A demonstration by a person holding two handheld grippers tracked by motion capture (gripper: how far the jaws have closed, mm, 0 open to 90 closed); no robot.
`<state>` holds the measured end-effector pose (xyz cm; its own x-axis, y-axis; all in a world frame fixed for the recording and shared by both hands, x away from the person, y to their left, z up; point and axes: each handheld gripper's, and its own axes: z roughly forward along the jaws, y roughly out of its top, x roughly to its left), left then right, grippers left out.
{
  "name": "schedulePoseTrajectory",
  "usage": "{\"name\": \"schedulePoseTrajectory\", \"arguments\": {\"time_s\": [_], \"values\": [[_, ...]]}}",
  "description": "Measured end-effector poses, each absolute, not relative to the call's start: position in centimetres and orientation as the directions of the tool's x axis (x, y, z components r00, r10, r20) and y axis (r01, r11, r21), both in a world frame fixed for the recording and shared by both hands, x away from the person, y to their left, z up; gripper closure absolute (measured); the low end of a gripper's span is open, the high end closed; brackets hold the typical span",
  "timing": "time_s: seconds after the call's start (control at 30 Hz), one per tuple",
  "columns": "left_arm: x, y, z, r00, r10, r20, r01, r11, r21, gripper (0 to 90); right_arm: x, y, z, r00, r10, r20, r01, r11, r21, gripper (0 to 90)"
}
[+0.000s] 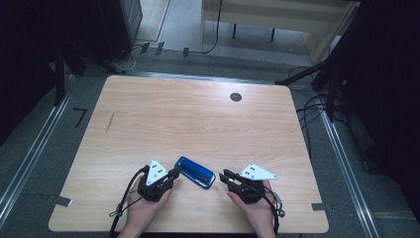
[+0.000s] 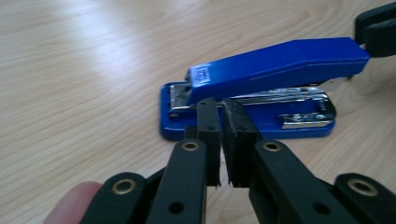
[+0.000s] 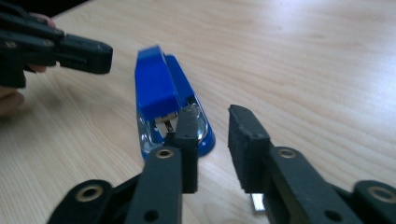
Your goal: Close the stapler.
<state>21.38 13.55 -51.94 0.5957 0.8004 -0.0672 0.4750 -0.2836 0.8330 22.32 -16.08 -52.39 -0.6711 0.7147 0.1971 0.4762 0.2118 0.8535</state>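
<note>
A blue stapler (image 1: 195, 172) lies on the table (image 1: 198, 119) at 6 o'clock; left gripper (image 1: 172, 174) fingers nearly closed, right gripper (image 1: 224, 175) fingers narrowly apart, both empty.

Your high view looks down from six o'clock over the whole table (image 1: 198, 114). Both gripper views sit low and close, facing each other across the blue stapler (image 2: 261, 88).

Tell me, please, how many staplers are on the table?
1. The blue stapler lies near the front edge of the wooden table, between the left gripper and the right gripper. Nothing on the table could hide another.
</note>
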Motion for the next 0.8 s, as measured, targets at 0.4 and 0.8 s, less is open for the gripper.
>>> {"name": "schedulePoseTrajectory", "arguments": {"time_s": [0.4,0.8], "values": [[22.3,12.8,-52.9,0.644,0.757,-0.108,0.501,-0.312,0.807,90.0,22.0,-15.8,-52.5,-0.659,0.724,0.202,0.503,0.224,0.835,90.0],[22.9,12.2,-53.2,0.648,0.752,-0.122,0.508,-0.308,0.805,90.0,21.9,-14.9,-53.2,-0.667,0.718,0.198,0.510,0.246,0.824,90.0]]}}
